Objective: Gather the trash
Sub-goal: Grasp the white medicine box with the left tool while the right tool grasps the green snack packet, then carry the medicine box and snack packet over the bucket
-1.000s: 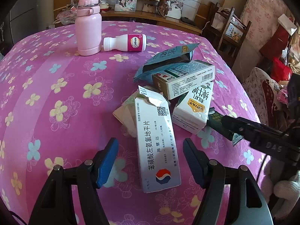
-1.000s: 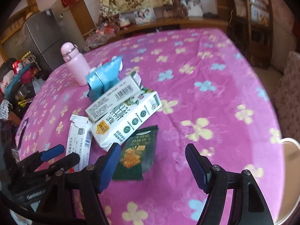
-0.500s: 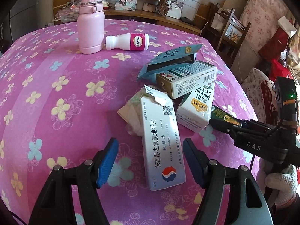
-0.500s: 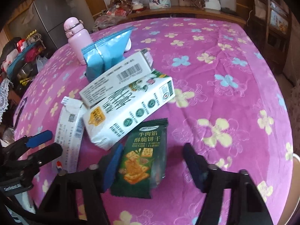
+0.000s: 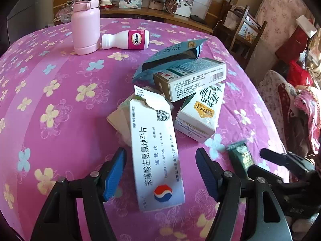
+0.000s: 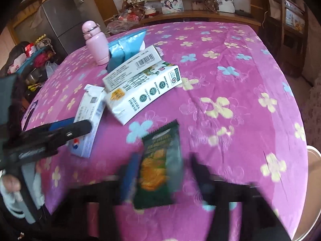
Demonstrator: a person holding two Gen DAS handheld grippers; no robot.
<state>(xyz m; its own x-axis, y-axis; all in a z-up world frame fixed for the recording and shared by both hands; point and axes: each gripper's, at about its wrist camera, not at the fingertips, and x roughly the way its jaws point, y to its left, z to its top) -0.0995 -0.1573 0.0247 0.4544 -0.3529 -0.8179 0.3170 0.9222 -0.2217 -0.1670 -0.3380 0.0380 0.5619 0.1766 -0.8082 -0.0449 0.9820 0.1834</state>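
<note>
The right gripper (image 6: 160, 178) is smeared by motion blur, so its pad edges cannot be made out. The green cracker packet (image 6: 159, 166) between them is blurred too, its print unreadable. Crumpled paper (image 5: 120, 118) is largely hidden under the torn medicine box (image 5: 155, 150).
</note>
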